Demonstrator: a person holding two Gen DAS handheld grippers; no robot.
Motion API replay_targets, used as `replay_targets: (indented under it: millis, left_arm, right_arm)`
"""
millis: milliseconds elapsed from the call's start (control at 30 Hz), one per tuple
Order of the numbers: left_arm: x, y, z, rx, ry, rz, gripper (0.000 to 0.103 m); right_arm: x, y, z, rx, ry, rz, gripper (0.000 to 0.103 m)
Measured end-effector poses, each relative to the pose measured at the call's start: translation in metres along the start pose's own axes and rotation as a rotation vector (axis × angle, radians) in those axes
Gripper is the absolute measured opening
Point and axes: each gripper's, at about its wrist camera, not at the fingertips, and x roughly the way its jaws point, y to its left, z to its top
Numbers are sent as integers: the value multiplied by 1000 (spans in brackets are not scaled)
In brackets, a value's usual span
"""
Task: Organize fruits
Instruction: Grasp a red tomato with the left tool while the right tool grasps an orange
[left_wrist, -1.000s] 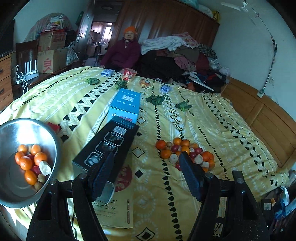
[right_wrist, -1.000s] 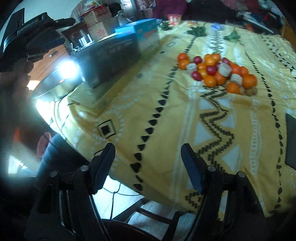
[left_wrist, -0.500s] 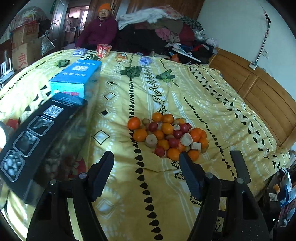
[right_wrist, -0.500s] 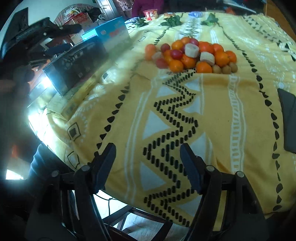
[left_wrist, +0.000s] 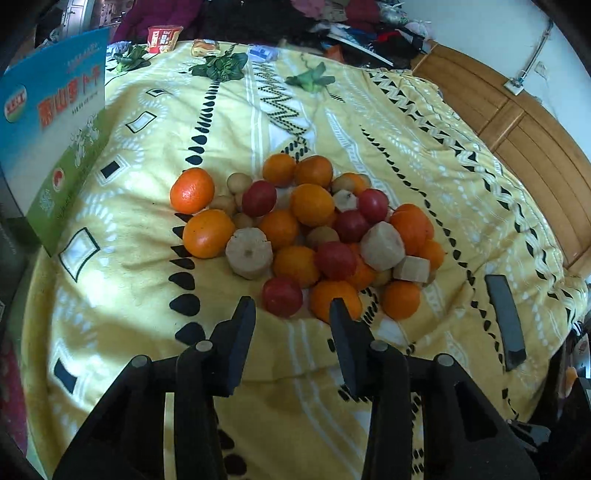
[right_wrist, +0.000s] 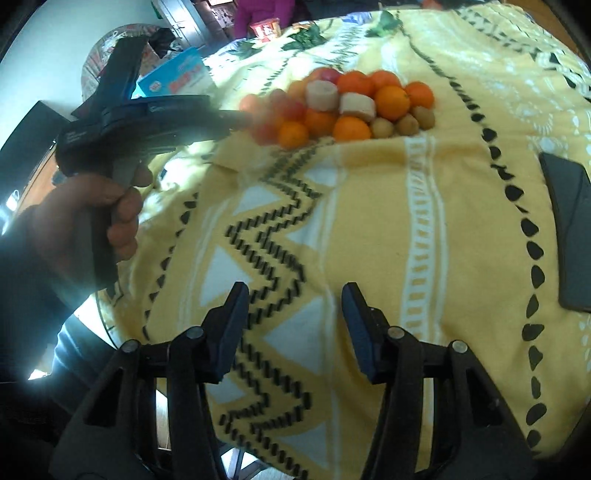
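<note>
The fruit pile (left_wrist: 310, 236) sits in a heap on the yellow patterned blanket (left_wrist: 140, 280), just past the tips of the left gripper (left_wrist: 291, 314). A second ago this gripper was over by a metal bowl with a few fruits in it, far from the pile; now it has swung over and dipped down close — so it looks ready to pick the next fruit. Its fingers have just been closing, but they stand apart with nothing between them. A red fruit (left_wrist: 282, 296) and an orange (left_wrist: 334, 301) are the nearest ones to its tips. The right gripper (right_wrist: 291, 306) hangs over bare blanket on the near side of the pile, well short of it; its fingers have been closing too, and they are apart and empty. The oranges are round, bumpy and bright, the red fruits smooth and shiny, the pale chunks (left_wrist: 249, 253) flat on the cut ends, and the little brown fruits (right_wrist: 402, 123) dull — the soft blanket wrinkles under them all.
</note>
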Motion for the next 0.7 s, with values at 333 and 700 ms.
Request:
replay_targets:
  millis: [333,700]
  left_arm:
    - [29,3,4,2,4,16,35]
    - [-32,21,-12,-29,-95,29,28]
  right_arm:
    - [-3,-5,15,-12,-25,9,52]
    - [23,20,93,-45,-97,62,41]
